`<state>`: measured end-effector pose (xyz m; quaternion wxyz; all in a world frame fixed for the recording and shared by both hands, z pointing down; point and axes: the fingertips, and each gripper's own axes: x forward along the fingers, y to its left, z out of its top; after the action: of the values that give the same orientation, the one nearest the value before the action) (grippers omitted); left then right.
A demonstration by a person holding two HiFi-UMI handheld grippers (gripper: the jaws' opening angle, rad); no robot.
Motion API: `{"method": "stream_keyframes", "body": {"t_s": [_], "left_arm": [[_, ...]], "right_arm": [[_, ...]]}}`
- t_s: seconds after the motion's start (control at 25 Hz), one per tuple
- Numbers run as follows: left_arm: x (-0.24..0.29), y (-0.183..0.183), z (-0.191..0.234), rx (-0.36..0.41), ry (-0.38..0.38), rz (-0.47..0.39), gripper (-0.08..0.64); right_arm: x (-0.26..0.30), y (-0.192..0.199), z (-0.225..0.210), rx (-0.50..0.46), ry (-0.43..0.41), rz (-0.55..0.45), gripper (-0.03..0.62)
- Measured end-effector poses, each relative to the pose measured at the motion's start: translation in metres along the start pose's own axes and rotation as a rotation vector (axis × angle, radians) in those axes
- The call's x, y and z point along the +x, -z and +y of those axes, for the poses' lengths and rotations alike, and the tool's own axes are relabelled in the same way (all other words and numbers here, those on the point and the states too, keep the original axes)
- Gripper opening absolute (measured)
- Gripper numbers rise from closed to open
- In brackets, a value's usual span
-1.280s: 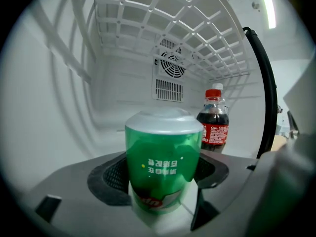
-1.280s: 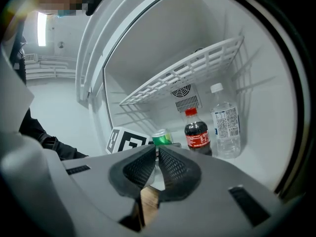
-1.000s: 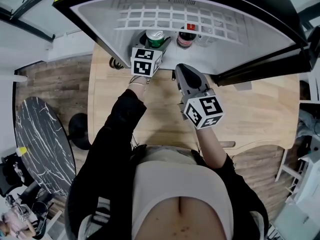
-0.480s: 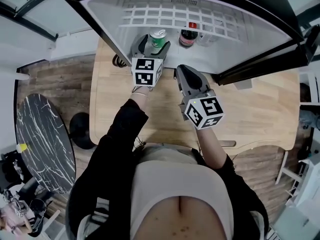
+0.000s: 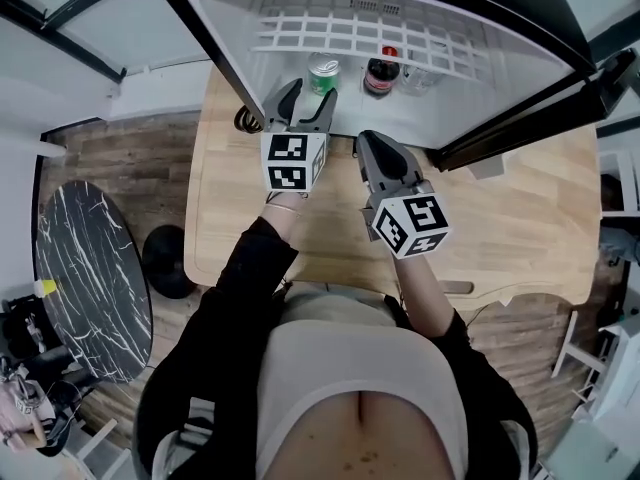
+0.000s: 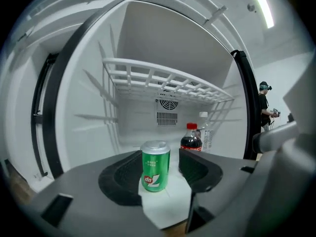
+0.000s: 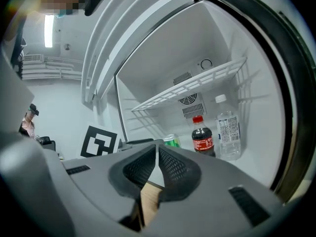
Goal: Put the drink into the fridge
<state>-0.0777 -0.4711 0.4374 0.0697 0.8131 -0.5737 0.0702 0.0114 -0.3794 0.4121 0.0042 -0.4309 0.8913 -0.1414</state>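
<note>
Green can (image 5: 323, 71) stands free on the fridge (image 5: 235, 48) floor, upright, with its long axis vertical and its label turned toward the open door. Nearest the person, both forearms reach forward over the wooden surface (image 5: 500, 218). The right tongs (image 5: 377, 143) hang above the surface, short of the fridge, jaws pressed together on nothing, where they were a second ago. The left tongs (image 5: 304, 103) point into the doorway. A second ago they were around the can; now they have drawn back, and the can sits untouched just beyond their tips. Their jaws are apart and closing, with nothing between them. Behind the can to the right stand a cola bottle (image 5: 380, 70) and a clear water bottle (image 5: 415, 73), under a white wire shelf (image 5: 350, 33).
</note>
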Motion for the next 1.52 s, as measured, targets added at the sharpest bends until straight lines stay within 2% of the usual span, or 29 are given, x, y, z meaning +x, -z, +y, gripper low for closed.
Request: {"method": "stream_keyframes", "body": {"t_s": [0.16, 0.32, 0.52, 0.76, 1.0, 1.24, 1.4, 1.52], "left_arm": [[-0.021, -0.01, -0.007, 0.0, 0.012, -0.026, 0.192], [-0.041, -0.016, -0.02, 0.011, 0.037, -0.04, 0.055], [-0.067, -0.029, -0.033, -0.007, 0.07, -0.065, 0.015], [-0.097, -0.035, -0.052, -0.074, 0.138, -0.067, 0.006], [-0.113, -0.025, -0.062, -0.075, 0.143, -0.042, 0.006], [-0.123, -0.015, -0.073, -0.057, 0.135, -0.031, 0.006], [-0.136, -0.02, -0.085, -0.045, 0.147, -0.084, 0.006], [-0.15, -0.032, -0.099, -0.009, 0.189, -0.139, 0.006]], "right_arm": [[-0.003, -0.003, 0.005, -0.012, -0.008, -0.008, 0.037], [-0.007, -0.008, 0.006, -0.028, -0.002, -0.019, 0.037], [-0.016, -0.012, 0.011, -0.034, -0.003, -0.022, 0.037], [-0.035, -0.017, 0.026, -0.057, -0.042, -0.023, 0.037], [-0.051, -0.033, 0.032, -0.093, -0.07, -0.063, 0.037], [-0.068, -0.026, 0.04, -0.097, -0.118, -0.067, 0.037], [-0.079, -0.029, 0.05, -0.108, -0.169, -0.145, 0.037], [-0.086, -0.029, 0.06, -0.11, -0.214, -0.161, 0.037]]}}
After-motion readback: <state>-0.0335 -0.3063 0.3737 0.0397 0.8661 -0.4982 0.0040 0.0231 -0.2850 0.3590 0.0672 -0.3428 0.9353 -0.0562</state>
